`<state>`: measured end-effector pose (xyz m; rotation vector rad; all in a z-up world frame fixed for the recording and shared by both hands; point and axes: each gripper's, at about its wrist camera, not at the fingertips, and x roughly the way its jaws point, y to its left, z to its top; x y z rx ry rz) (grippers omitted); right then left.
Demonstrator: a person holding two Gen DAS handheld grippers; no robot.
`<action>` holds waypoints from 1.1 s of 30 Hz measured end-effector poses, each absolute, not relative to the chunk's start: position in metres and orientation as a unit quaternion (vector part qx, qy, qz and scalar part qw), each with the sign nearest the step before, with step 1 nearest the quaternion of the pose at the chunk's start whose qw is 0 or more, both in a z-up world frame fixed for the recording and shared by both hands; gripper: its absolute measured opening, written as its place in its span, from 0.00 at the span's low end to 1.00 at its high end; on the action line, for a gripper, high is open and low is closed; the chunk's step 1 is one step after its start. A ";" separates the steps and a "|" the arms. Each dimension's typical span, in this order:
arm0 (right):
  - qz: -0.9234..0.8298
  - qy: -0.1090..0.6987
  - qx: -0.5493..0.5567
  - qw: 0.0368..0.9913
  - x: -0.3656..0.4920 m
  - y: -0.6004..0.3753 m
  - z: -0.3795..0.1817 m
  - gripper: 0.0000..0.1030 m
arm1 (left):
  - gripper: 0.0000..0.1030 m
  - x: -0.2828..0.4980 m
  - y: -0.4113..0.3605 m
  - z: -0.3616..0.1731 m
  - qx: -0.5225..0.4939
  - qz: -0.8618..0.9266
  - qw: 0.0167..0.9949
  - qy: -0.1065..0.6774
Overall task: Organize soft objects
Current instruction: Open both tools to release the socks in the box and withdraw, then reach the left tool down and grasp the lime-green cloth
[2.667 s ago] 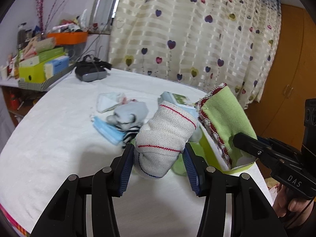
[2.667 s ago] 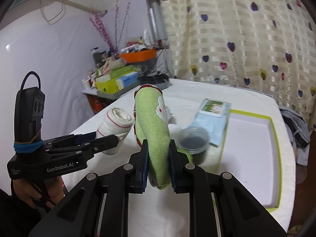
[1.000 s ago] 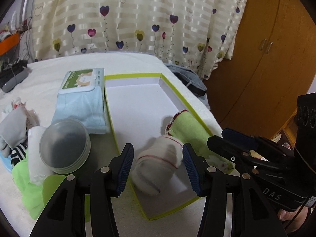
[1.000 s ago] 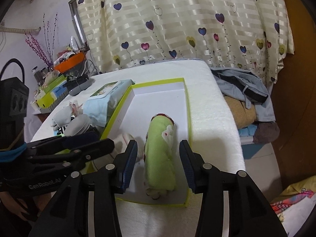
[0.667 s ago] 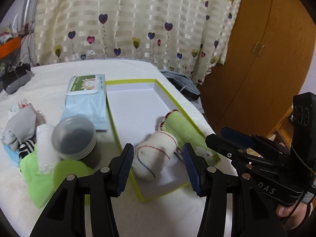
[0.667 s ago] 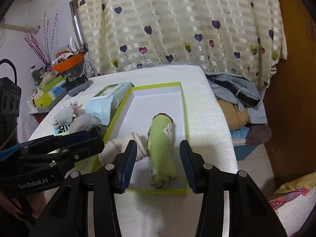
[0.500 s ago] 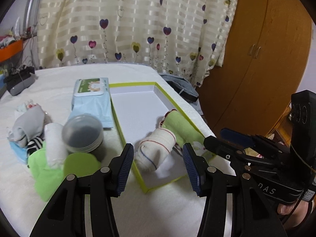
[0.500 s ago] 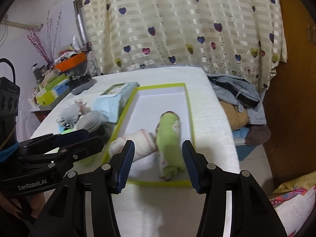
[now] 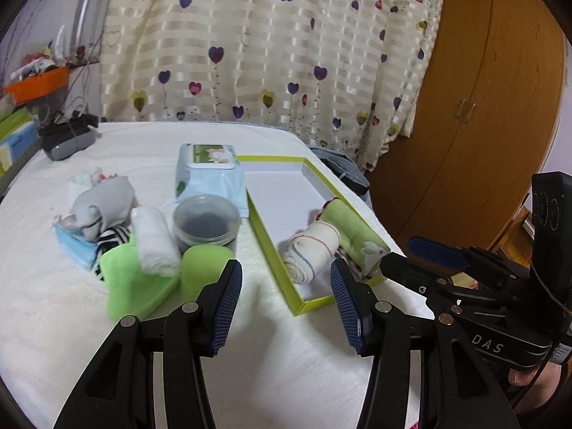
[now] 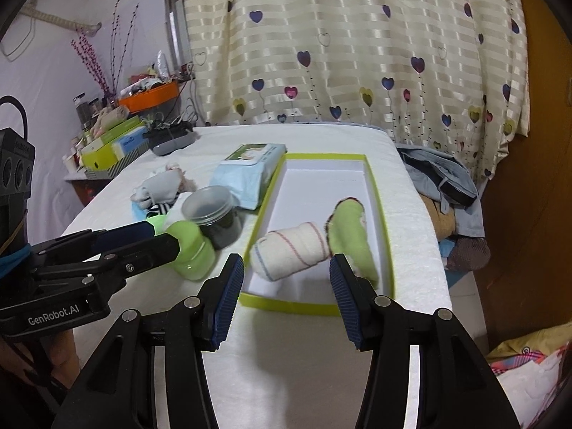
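A white rolled towel with red and blue stripes (image 9: 311, 246) (image 10: 289, 250) and a green rolled towel (image 9: 352, 228) (image 10: 352, 234) lie side by side at the near end of the green-rimmed white box (image 9: 275, 250) (image 10: 373, 193). My left gripper (image 9: 286, 298) is open and empty, above the table in front of the box. My right gripper (image 10: 286, 298) is open and empty, just before the box's near edge. Left of the box lie a white roll (image 9: 153, 241), green cloths (image 9: 132, 282), and grey and striped socks (image 9: 102, 203).
A lidded clear jar (image 9: 206, 223) (image 10: 214, 216) and a blue wipes pack (image 9: 211, 175) (image 10: 250, 175) stand left of the box. Cluttered shelves (image 10: 118, 136) are at the far left. Clothes (image 10: 443, 178) lie off the table's right edge.
Both grippers have let go of their towels in the box, opened, and drawn back toward me. The towels now lie in the box.
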<state>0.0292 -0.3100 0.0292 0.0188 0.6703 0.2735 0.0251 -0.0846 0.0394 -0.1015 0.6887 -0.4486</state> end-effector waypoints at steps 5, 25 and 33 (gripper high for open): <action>0.139 0.329 0.002 0.934 0.024 -0.298 0.031 0.50 | 0.49 0.020 -0.073 0.040 -0.054 -0.213 0.918 0.331; 0.182 0.328 -0.026 0.927 0.020 -0.258 0.034 0.50 | 0.49 0.013 -0.031 0.033 -0.074 -0.177 0.925 0.329; 0.195 0.329 -0.033 0.923 0.023 -0.248 0.034 0.50 | 0.49 0.017 -0.015 0.029 -0.081 -0.158 0.927 0.331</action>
